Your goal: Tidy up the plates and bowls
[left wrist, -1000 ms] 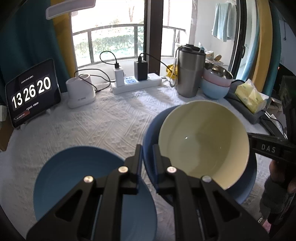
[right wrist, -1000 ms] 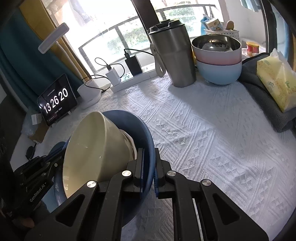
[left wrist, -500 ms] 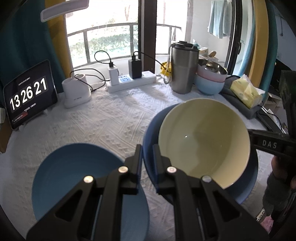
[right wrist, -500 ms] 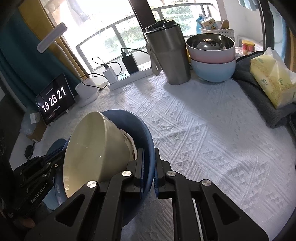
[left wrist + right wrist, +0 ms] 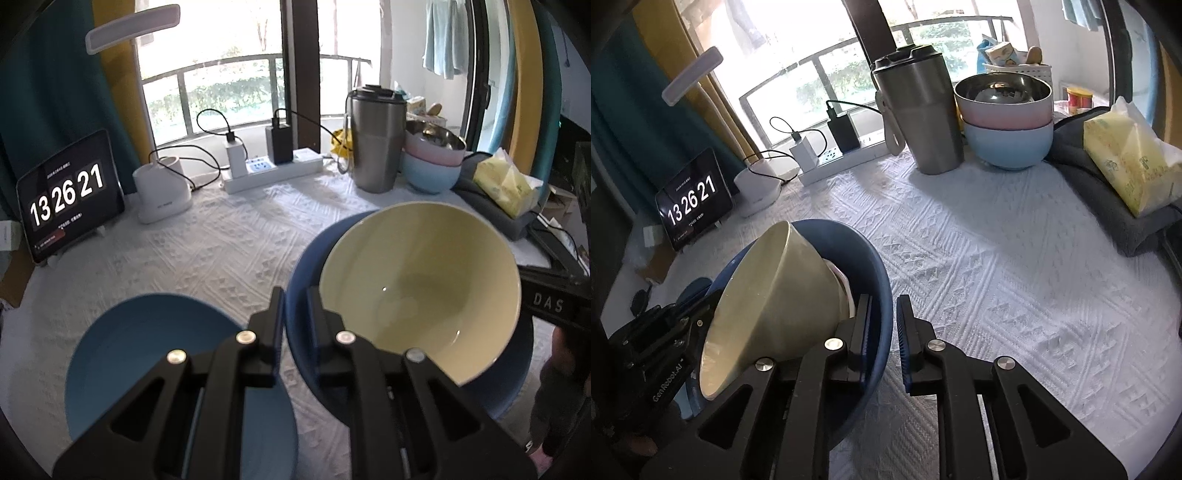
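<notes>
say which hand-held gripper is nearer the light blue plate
Left hand-held gripper: at the light blue plate's edge. Right hand-held gripper, jaws opening around the dark blue bowl's rim: across that bowl.

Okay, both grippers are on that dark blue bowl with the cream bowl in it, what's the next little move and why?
Probably draw the right gripper clear: its jaws are opening off the dark blue bowl rim, while the left gripper pinches the opposite rim, cream bowl tilted inside.

Steel tumbler, power strip, clock tablet reading 13 26 21, tissue pack.
</notes>
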{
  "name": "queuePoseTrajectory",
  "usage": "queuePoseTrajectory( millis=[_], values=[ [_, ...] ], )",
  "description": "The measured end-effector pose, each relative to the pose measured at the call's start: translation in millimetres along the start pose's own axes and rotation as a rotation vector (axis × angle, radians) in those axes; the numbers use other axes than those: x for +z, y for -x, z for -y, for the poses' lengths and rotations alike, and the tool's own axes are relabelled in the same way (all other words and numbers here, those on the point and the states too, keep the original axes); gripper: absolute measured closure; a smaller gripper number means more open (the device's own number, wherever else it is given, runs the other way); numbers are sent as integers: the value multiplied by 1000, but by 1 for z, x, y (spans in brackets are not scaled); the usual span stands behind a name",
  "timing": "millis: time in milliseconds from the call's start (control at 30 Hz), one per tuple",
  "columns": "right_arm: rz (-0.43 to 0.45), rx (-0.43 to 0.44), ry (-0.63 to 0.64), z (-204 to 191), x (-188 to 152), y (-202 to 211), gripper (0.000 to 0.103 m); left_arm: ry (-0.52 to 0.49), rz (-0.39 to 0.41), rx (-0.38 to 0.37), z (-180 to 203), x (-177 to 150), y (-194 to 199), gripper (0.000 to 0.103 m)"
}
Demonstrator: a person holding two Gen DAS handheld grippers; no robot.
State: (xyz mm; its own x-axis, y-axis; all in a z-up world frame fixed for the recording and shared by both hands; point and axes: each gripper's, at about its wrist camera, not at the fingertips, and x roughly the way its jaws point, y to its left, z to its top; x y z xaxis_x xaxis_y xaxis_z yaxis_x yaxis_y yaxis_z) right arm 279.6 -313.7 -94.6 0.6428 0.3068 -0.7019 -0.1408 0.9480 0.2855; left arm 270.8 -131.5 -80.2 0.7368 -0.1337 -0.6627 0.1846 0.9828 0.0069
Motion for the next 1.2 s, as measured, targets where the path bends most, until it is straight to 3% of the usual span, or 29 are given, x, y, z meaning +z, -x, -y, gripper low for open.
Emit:
queuePoseTrajectory(
  millis=[567,1200],
  values=[
    [6,-17,-15,-7,0,11,92,44,2,-77,-6,5,12,94],
    [38,4,-12,-26,14,38,92,55,67,-74,-19,17,46,94]
  ],
)
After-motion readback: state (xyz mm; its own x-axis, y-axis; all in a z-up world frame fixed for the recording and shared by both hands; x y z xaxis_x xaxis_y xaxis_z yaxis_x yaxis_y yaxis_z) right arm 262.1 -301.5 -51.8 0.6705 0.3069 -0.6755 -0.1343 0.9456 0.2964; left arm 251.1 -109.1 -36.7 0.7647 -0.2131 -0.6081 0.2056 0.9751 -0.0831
